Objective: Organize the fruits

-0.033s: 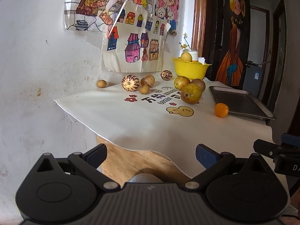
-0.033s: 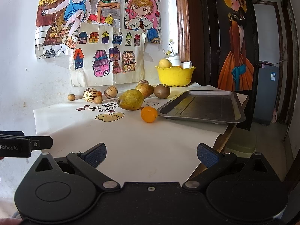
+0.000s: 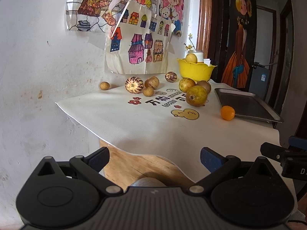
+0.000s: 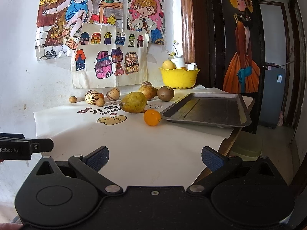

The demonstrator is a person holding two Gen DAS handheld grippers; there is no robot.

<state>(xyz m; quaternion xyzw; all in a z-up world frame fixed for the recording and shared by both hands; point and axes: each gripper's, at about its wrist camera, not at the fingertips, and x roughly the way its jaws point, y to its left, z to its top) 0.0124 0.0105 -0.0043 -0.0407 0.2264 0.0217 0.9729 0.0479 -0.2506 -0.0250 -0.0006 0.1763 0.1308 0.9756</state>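
Observation:
Several fruits lie on a white cloth (image 3: pixel 134 122) at the far side of the table: a small orange (image 3: pixel 227 112) (image 4: pixel 152 117), a large green-brown pear (image 3: pixel 196 96) (image 4: pixel 133 102), a striped melon (image 3: pixel 134 84) (image 4: pixel 92 96), and small brown fruits. A yellow bowl (image 3: pixel 195 70) (image 4: pixel 179 76) holds a yellow fruit. A dark metal tray (image 3: pixel 245 104) (image 4: pixel 209 109) lies right of the orange. My left gripper (image 3: pixel 154 159) is open and empty before the table's near left edge. My right gripper (image 4: pixel 154 158) is open and empty over the cloth's near part.
A white wall with coloured drawings (image 4: pixel 107 38) stands behind the table. A dark door with a painted figure (image 4: pixel 241 44) is at the right. The wooden table edge (image 3: pixel 134 170) shows under the cloth. A white jar (image 4: pixel 178 61) stands behind the bowl.

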